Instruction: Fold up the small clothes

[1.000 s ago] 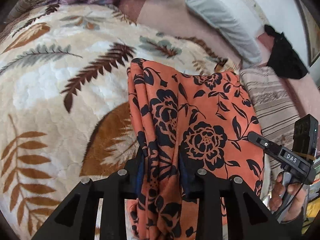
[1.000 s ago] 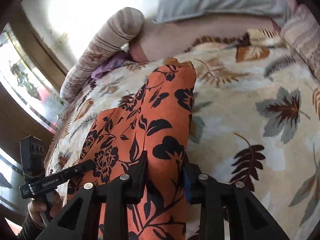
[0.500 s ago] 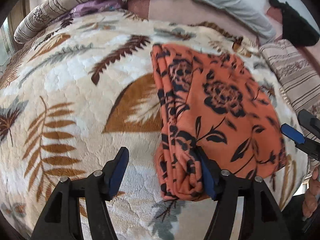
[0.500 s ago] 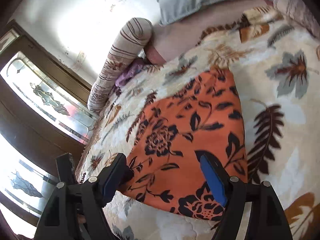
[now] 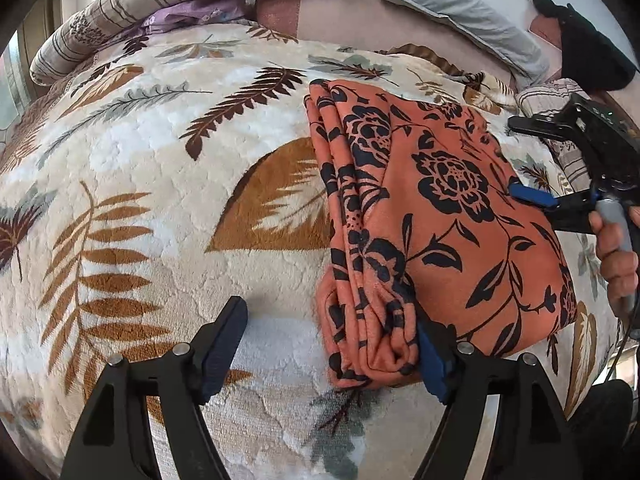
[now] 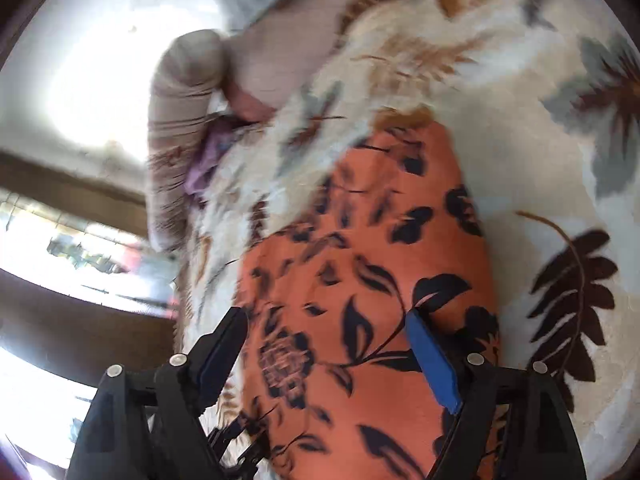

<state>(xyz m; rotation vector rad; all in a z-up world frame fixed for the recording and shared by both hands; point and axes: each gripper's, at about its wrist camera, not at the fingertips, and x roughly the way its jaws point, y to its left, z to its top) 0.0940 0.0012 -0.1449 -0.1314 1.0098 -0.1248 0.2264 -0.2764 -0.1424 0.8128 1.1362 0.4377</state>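
Note:
An orange garment with a black flower print [image 5: 440, 216] lies folded flat on the leaf-patterned blanket [image 5: 140, 208]. My left gripper [image 5: 332, 352] is open and empty; its right finger touches the garment's near folded corner. My right gripper [image 6: 332, 356] is open and empty, hovering over the garment [image 6: 360, 280] in a blurred right wrist view. The right gripper also shows at the right edge of the left wrist view [image 5: 536, 160], over the garment's far side.
A striped bolster [image 5: 160, 4], a purple cloth [image 5: 192, 16], a grey pillow [image 5: 460, 16] and a black item [image 5: 588, 56] lie along the bed's far side. A window and dark wooden frame [image 6: 60, 272] are to the left in the right wrist view.
Both grippers let go of the garment and opened. It dropped flat onto the blanket. The left gripper drew back; the right gripper swung in over the garment.

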